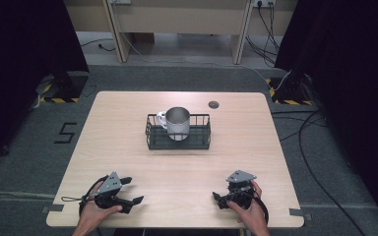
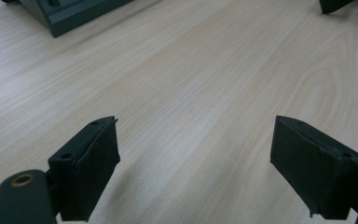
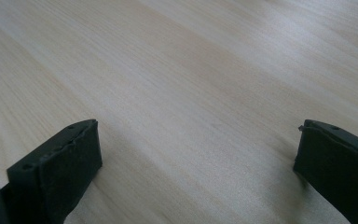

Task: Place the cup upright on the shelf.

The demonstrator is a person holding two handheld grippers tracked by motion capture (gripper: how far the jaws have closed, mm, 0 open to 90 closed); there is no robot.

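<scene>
High view has both grippers parked at the near edge of the table (image 1: pixel 128 162), the left gripper (image 1: pixel 130 192) on the left and the right gripper (image 1: pixel 218 198) on the right. Both have their jaws spread wide with nothing between them, just bare wood. The metal mug (image 1: pixel 177 123) stands upright inside the black wire basket (image 1: pixel 202 142) mid-table, well apart from both.

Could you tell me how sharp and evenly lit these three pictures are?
High view: table evenly lit, dark curtains at both sides, mug in the basket fairly sharp. Left gripper view: wood grain sharp mid-frame, pads slightly soft, a pale sheen at upper left. Right gripper view: pads soft, a pale sheen on the far table.
</scene>
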